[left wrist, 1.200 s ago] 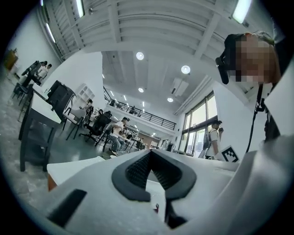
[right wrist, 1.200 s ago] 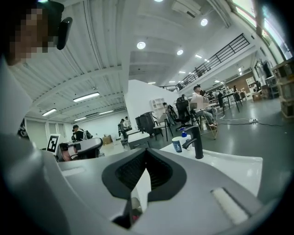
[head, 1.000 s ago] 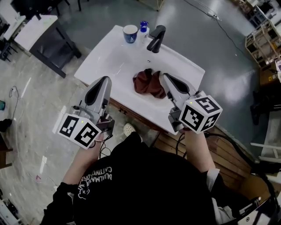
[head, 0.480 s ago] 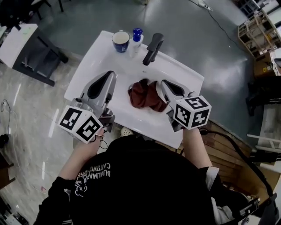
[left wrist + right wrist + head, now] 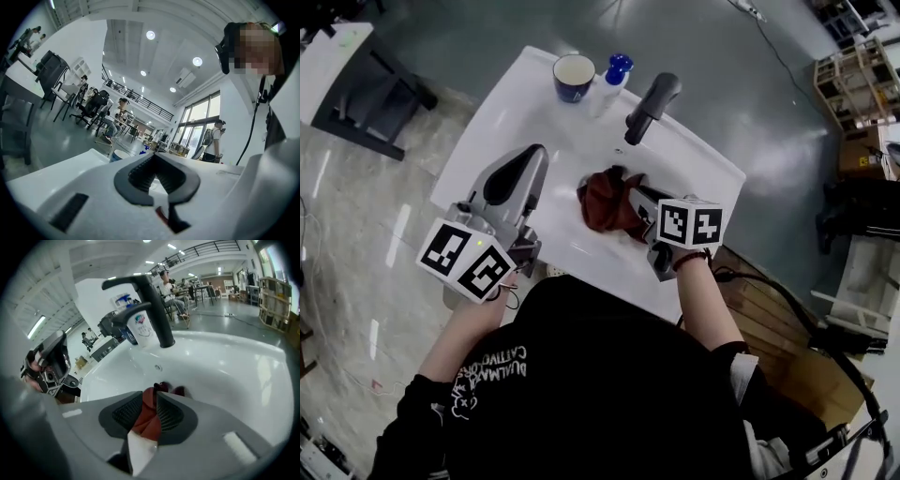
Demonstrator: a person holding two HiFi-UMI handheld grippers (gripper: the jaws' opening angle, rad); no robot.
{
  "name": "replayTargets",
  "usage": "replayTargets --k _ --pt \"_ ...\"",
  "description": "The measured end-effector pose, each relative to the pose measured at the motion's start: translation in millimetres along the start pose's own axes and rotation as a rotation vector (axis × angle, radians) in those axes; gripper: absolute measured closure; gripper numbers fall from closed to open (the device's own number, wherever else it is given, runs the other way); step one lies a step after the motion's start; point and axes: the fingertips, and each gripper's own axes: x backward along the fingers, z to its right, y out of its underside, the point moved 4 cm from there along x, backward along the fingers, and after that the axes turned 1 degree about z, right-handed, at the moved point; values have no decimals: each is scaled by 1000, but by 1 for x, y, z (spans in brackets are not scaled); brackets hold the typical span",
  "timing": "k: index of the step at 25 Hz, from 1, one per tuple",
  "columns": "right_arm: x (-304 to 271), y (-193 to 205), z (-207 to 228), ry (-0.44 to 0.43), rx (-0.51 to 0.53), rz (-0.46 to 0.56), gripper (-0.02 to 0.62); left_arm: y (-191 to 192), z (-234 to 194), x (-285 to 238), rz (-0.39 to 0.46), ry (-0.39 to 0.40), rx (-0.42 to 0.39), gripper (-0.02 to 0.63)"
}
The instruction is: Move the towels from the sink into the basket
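A dark red towel (image 5: 602, 202) lies bunched in the white sink (image 5: 553, 131), below the black faucet (image 5: 652, 105). My right gripper (image 5: 630, 194) is tipped down onto the towel's right side. In the right gripper view a fold of the towel (image 5: 149, 416) stands between the jaws of that gripper (image 5: 151, 395), which are opening. My left gripper (image 5: 532, 159) hovers over the sink's left part, apart from the towel, its jaws (image 5: 153, 159) shut with nothing in them. No basket is in view.
A dark blue cup (image 5: 574, 75) and a blue-capped bottle (image 5: 615, 71) stand on the sink's back rim left of the faucet. The drain (image 5: 158, 367) lies beyond the towel. Wooden crates (image 5: 769, 347) sit on the floor at the right.
The right gripper has dropped and moved left onto the towel, and its jaws have parted around a fold. The left gripper has barely shifted; the head view has swung slightly.
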Motion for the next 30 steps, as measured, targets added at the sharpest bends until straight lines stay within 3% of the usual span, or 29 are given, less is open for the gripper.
replayTargets --k 3,9,11,14,16,18,24,30 --pt "-22 17 3 9 -8 -128 422 1 -9 9 2 -23 -9 606" --pt "-46 42 10 57 80 -300 414 3 -19 30 18 -77 -15 606" --pt "-52 48 11 55 89 -341 385 4 -21 36 18 -96 -15 606" --pt "-57 54 15 71 100 -368 400 8 -19 44 19 -115 -12 606" --pt "-56 54 18 102 102 -362 459 9 -16 51 19 -124 -11 606" --pt "-53 52 18 128 105 -346 563 9 -14 58 23 -134 -11 606" --pt "-40 49 11 108 148 -279 575 18 -1 79 42 -161 -10 606" --pt "0 31 -8 36 162 -88 577 27 28 108 80 -185 -38 606"
